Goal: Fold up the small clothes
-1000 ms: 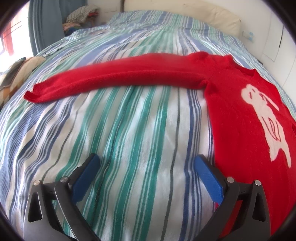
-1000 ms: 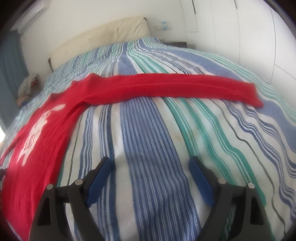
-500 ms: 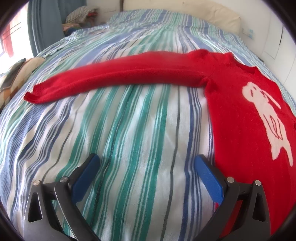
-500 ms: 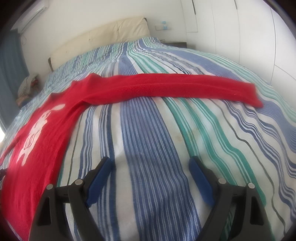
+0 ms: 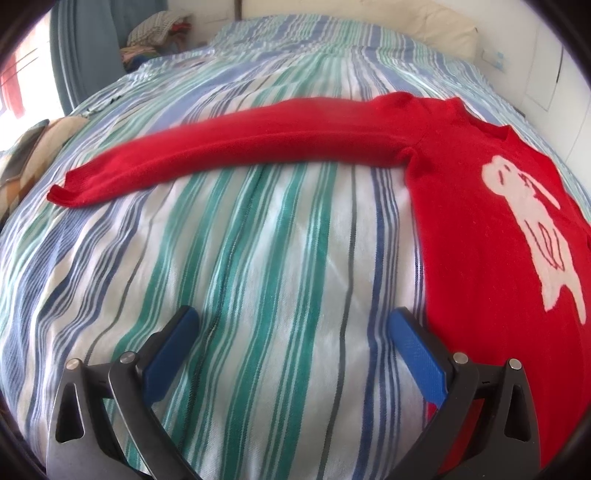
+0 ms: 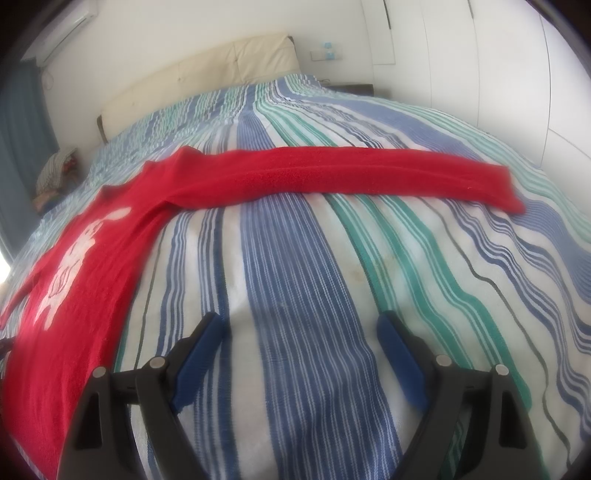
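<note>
A small red sweater (image 5: 480,236) with a white animal figure lies flat on the striped bed. In the left wrist view its body is at the right and one sleeve (image 5: 229,155) stretches out to the left. In the right wrist view the sweater body (image 6: 85,266) is at the left and the other sleeve (image 6: 351,173) stretches to the right. My left gripper (image 5: 291,325) is open and empty over the sheet, beside the sweater's left edge. My right gripper (image 6: 301,328) is open and empty over the sheet, right of the sweater's hem.
The striped bedsheet (image 5: 258,258) covers the whole bed. A cream headboard (image 6: 207,77) stands at the far end. A pile of clothes (image 5: 159,33) lies at the far left by a blue curtain. White wardrobe doors (image 6: 498,74) stand on the right.
Both grippers have moved slightly, the left view shifting a little so the sweater sits lower right. Both stay open and the sweater has not moved.
</note>
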Demonstrator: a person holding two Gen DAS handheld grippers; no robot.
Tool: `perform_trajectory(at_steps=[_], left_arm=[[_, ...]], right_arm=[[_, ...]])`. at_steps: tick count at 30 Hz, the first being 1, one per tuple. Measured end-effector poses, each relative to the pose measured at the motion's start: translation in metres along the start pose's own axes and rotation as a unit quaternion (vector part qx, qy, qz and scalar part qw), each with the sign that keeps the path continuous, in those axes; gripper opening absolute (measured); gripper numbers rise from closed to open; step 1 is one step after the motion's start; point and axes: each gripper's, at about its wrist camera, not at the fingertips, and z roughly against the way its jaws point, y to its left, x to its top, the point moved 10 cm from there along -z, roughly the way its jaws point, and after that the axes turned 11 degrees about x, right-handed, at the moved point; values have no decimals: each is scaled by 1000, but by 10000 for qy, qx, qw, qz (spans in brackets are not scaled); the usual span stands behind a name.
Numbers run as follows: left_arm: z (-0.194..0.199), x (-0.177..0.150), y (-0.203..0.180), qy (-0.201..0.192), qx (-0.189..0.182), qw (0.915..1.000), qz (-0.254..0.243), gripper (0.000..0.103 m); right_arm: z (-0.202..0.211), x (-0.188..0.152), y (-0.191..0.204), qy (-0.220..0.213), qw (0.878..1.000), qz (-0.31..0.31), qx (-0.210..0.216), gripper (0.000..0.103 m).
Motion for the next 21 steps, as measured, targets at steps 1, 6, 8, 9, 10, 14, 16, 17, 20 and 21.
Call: perform_trajectory(at_steps=[1, 6, 8, 9, 10, 14, 16, 17, 20, 21], left_arm=[[0, 0, 0, 1, -18, 10000, 3, 103], [0, -2, -1, 21, 17, 10000, -47, 103], [0, -2, -2, 12, 74, 9999, -106, 103], [0, -2, -2, 10, 93, 9999, -125, 103], [0, -2, -3, 9, 104, 9999, -135, 103], [0, -2, -3, 13, 111, 9998, -143, 103], [0, -2, -3, -2, 117, 9998, -144, 103], [-1, -1, -3, -9, 126, 9998, -146, 103], [-1, -1, -4, -13, 165, 9997, -168, 103], [-1, -1, -4, -16, 178, 9997, -175, 103]], right_arm=[[0, 0, 0, 1, 10000, 1, -2, 85], [0, 0, 1, 4, 10000, 17, -22, 85], [1, 0, 1, 4, 10000, 18, -25, 85], [1, 0, 1, 5, 10000, 18, -26, 85], [0, 0, 1, 7, 10000, 24, -33, 85], [-1, 1, 0, 165, 9999, 24, -42, 86], [5, 7, -2, 331, 9990, -203, 210, 86], [11, 13, -4, 294, 9975, -443, 468, 85], [34, 39, -32, -47, 9826, -1441, 1175, 85], [41, 50, -48, -184, 9754, -1792, 1271, 85]])
